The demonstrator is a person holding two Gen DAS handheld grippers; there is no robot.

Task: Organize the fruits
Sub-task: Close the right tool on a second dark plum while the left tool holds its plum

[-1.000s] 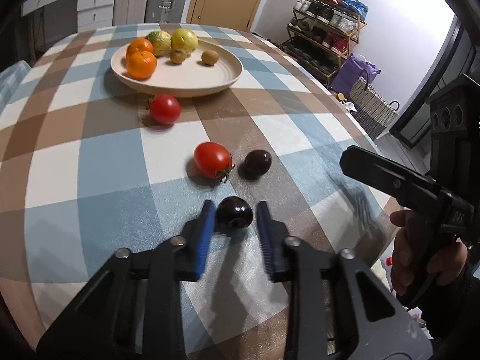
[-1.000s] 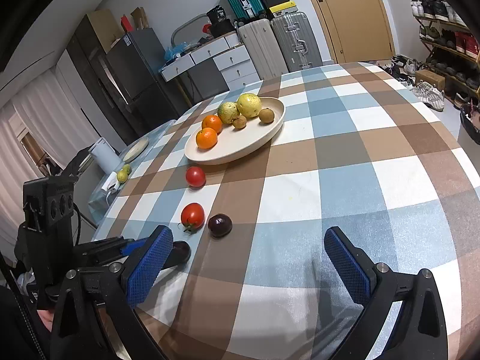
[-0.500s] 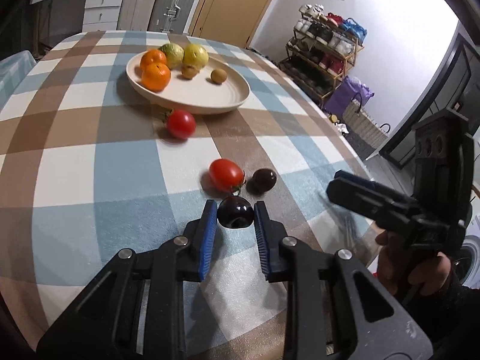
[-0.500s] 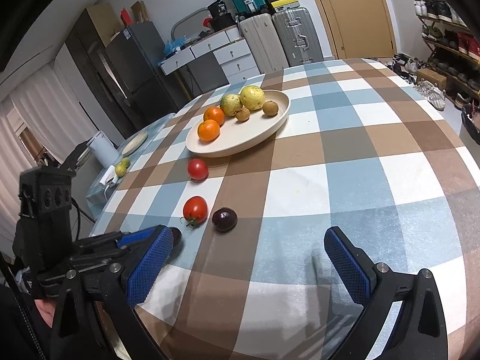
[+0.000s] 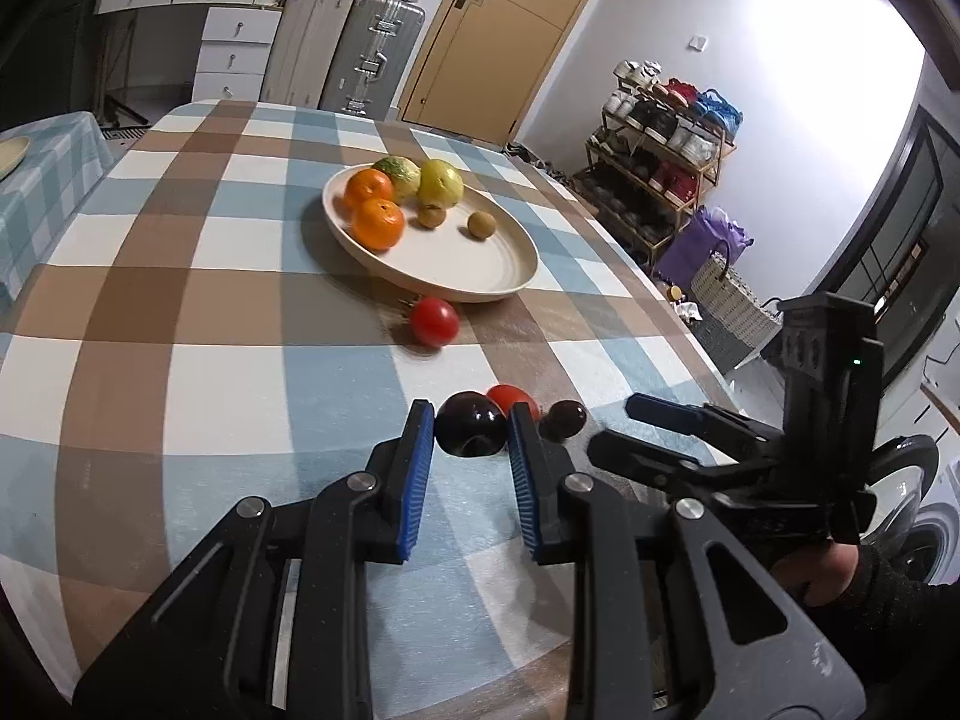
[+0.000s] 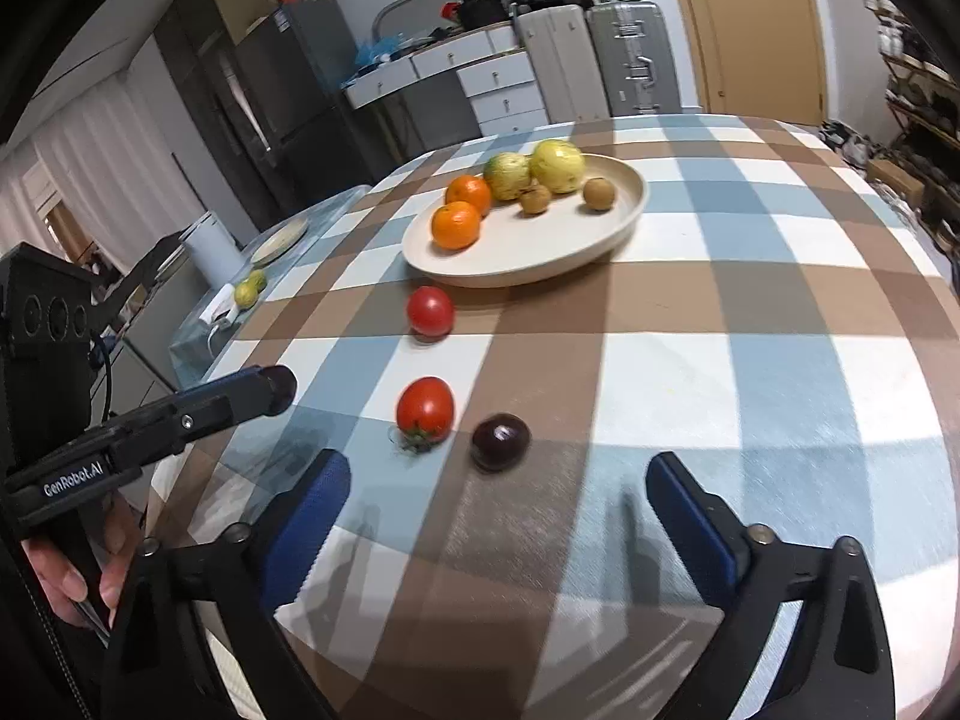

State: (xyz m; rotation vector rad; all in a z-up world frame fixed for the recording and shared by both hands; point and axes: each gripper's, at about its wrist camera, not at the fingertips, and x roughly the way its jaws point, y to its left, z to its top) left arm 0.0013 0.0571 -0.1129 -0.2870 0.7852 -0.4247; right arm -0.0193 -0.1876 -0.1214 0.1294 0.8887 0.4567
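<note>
Our left hand-held gripper (image 5: 470, 441) is clenched on a dark plum (image 5: 468, 432), lifted off the worktop (image 6: 750, 372). Our right hand-held gripper (image 6: 498, 501) has nothing between its wide jaws, which are closing just before the plate-ward second plum (image 6: 500, 441) and a tomato (image 6: 425, 409). Another tomato (image 6: 430, 311) lies just short of the plate (image 6: 576, 252), which holds oranges (image 6: 456, 224).
</note>
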